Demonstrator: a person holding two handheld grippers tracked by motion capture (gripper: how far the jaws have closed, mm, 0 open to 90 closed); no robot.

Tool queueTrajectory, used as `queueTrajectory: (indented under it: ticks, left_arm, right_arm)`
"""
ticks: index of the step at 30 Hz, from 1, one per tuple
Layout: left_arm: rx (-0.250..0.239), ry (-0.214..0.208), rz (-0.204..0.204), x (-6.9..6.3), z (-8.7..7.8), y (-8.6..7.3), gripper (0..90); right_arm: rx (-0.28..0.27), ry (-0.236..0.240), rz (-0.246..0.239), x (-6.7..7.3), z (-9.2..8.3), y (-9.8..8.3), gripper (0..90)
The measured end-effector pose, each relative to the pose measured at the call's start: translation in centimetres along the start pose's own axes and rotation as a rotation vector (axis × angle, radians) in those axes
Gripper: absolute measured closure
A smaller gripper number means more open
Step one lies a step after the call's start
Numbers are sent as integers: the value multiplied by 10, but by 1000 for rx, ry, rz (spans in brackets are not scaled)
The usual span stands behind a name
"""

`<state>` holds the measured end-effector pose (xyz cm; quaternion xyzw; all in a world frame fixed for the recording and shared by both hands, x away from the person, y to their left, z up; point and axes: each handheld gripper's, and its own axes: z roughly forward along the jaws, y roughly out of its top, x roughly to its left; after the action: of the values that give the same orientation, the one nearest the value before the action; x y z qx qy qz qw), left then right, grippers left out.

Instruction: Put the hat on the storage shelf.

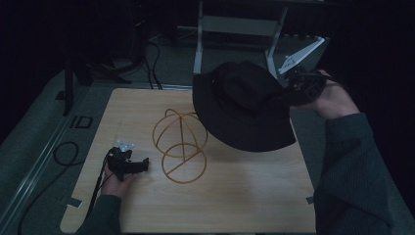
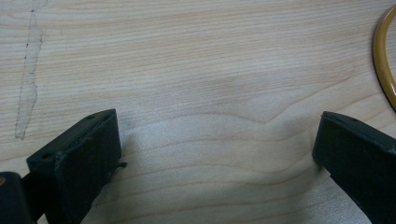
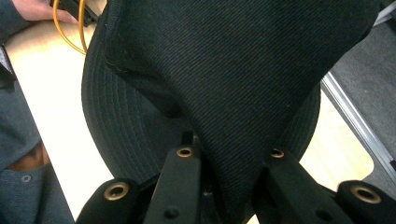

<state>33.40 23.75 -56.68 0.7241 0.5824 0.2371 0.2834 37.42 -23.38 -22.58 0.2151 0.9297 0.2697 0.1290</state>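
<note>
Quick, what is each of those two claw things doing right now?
Left gripper: open, holding nothing, resting on the table.
Right gripper: shut on the black hat, holding it up beside the wire stand.

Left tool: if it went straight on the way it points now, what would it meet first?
Probably the bare wooden table: the left tool looks down onto it with jaws wide apart and nothing between. The yellow wire stand lies off to one side, likely outside that line.
</note>
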Motion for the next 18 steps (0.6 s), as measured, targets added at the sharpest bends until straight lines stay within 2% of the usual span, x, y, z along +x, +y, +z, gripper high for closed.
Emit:
queueTrajectory:
  ticks: [13,18]
  left_arm:
    - [0,-2,3,0,0,0,13]
    - [0,-2,4,0,0,0,13]
  right_arm:
    - [-36,36,-40,9,-1,11,842]
    - [-58,74,-66,15,1,18,842]
